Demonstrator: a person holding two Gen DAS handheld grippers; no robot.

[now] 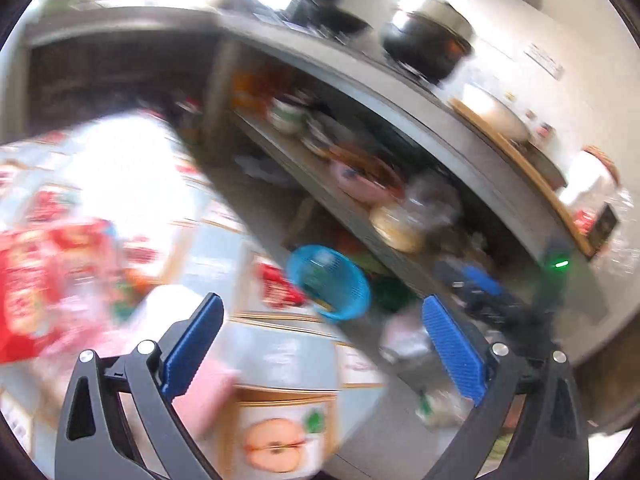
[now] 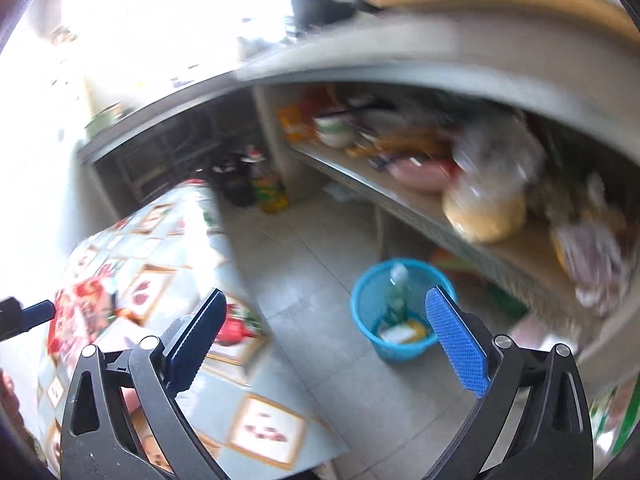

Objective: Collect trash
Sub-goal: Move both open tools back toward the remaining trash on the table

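Both views are smeared by motion blur, so fine detail is unreliable. The right tongs (image 2: 326, 344) stand wide apart with nothing between the blue pads, and the left tongs (image 1: 320, 346) are likewise spread and empty. The trash nearest to hand is a red snack wrapper (image 2: 82, 316) lying on the patterned worktop (image 2: 168, 240), at the left of the right-hand view and to the near left of the left-hand view (image 1: 44, 280). It sits left of both tongs; the left tongs look the nearer, so I judge that hand better placed to take it. Its long axis cannot be made out through the blur. The blue basket (image 2: 400, 308) stands on the tiled floor (image 2: 320, 280) to the right, below the cluttered shelf (image 2: 400, 200), and already holds a green bottle (image 2: 396, 296) leaning upright and some yellow and white packaging. Printing on the wrapper is red and white but unreadable; the worktop cloth shows fruit pictures, with no legible words.
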